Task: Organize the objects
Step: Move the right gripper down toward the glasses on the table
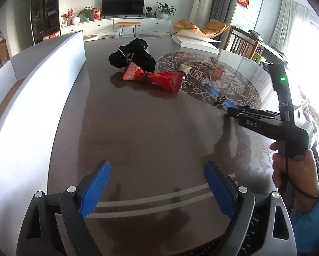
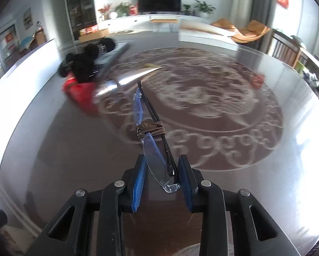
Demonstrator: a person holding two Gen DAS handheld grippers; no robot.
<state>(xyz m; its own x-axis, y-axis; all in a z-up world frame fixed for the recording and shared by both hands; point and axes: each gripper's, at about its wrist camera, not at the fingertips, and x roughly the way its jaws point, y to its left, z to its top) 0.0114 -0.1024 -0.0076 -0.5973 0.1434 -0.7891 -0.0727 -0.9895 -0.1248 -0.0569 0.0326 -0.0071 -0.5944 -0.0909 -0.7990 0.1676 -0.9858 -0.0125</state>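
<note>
A folded pair of glasses, with bluish lenses, black arms and brown cord wound round the bridge, sticks forward from my right gripper, which is shut on one lens end. The left wrist view shows the same right gripper and the glasses just above the dark round table. My left gripper is open over bare tabletop near the front edge, with nothing between its blue pads. Two red snack packets and a black plush bundle lie at the far middle.
A long white box wall runs along the table's left side. Another flat white box lies at the far right edge. A small beige item and a red item rest on the table's pale round pattern. A hand holds the right gripper's handle.
</note>
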